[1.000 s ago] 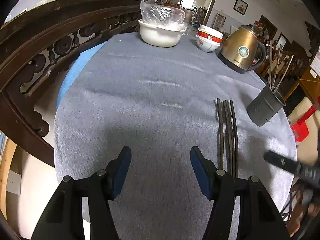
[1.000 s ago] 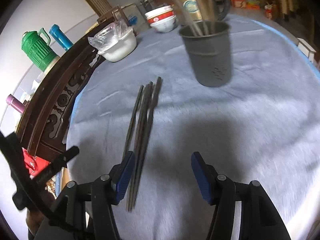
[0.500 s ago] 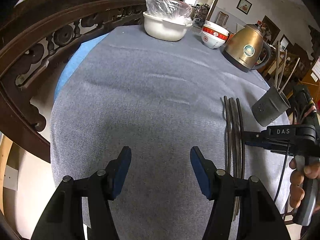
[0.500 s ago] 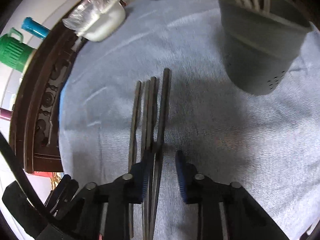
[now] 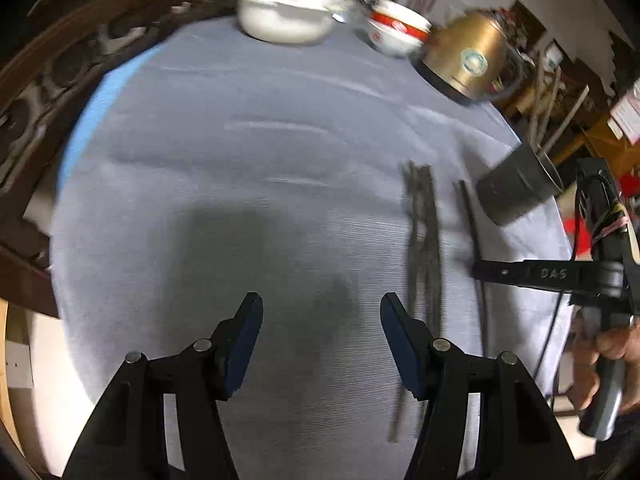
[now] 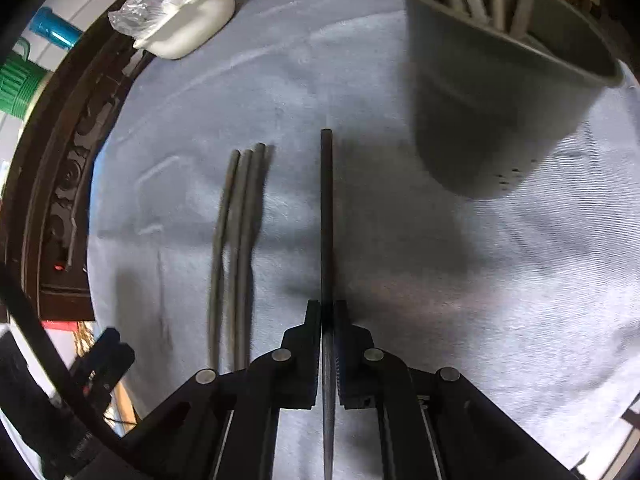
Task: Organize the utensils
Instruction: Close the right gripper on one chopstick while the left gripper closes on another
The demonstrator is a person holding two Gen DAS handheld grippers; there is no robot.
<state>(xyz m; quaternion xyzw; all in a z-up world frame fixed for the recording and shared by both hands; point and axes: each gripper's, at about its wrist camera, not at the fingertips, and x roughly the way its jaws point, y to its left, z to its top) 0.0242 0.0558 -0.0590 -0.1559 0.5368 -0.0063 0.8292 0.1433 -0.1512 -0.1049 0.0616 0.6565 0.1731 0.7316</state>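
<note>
One chopstick (image 6: 327, 216) pinched in the steeply down-tilted right hand-held gripper (image 6: 329, 316).

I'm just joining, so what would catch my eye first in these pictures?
The right gripper is shut on a single dark chopstick, set apart from three more chopsticks on the grey tablecloth. Just beyond stands a grey holder with chopsticks inside.
</note>
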